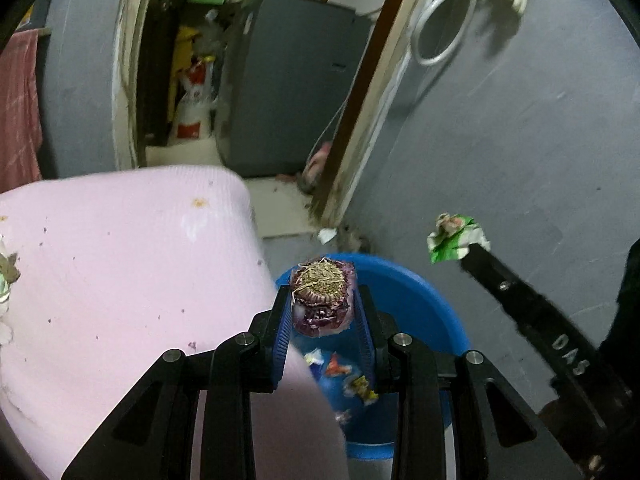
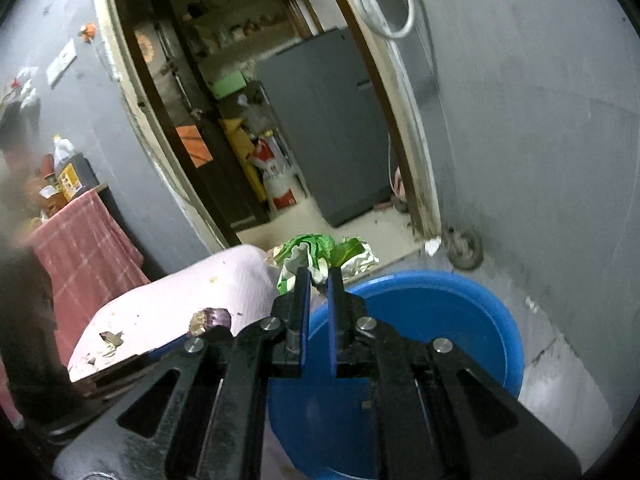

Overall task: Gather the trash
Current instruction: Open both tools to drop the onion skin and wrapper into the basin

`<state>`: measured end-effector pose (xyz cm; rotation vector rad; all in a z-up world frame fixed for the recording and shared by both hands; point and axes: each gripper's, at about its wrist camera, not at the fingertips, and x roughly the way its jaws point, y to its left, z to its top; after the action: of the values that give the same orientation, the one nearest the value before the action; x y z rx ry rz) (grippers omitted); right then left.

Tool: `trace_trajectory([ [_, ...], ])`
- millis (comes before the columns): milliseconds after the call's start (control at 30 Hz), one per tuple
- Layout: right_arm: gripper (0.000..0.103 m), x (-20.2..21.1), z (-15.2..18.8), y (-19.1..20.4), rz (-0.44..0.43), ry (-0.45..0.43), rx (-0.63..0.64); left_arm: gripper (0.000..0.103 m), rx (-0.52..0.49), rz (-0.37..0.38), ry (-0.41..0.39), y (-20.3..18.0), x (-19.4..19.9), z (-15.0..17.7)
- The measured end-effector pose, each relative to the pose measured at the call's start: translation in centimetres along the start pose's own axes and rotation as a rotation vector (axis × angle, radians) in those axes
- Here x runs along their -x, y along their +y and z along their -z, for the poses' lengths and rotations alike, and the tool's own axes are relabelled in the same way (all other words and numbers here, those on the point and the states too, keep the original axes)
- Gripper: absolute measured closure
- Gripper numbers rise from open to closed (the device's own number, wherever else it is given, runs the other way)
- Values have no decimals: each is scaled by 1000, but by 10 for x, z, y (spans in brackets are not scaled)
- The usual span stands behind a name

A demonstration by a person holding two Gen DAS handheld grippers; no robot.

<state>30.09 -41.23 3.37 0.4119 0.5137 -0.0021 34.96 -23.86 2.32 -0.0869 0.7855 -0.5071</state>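
My left gripper [image 1: 323,296] is shut on a purple onion end [image 1: 322,300], root side up, held above the near rim of a blue basin [image 1: 412,300]. Colourful wrappers [image 1: 340,368] lie inside the basin. My right gripper [image 2: 319,276] is shut on a crumpled green and white wrapper [image 2: 316,252] above the far rim of the same basin [image 2: 440,320]. In the left wrist view the right gripper [image 1: 474,250] carries that wrapper [image 1: 456,236] in the air to the right of the basin. In the right wrist view the onion end [image 2: 210,320] shows at lower left.
A pink covered surface [image 1: 120,260] with small scraps [image 2: 110,338] stands left of the basin. Grey walls flank an open doorway with a grey fridge [image 1: 288,92] behind. A pink checked cloth [image 2: 84,240] and a dark bottle [image 2: 70,168] are at far left.
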Motion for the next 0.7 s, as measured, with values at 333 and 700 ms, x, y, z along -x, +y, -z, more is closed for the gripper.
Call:
trace_trajectory([
  [333, 77, -17, 2, -13, 3, 71, -73, 74, 29, -18, 77, 6, -23, 4],
  [700, 56, -12, -1, -19, 22, 35, -105, 62, 37, -25, 45, 7, -12, 4],
])
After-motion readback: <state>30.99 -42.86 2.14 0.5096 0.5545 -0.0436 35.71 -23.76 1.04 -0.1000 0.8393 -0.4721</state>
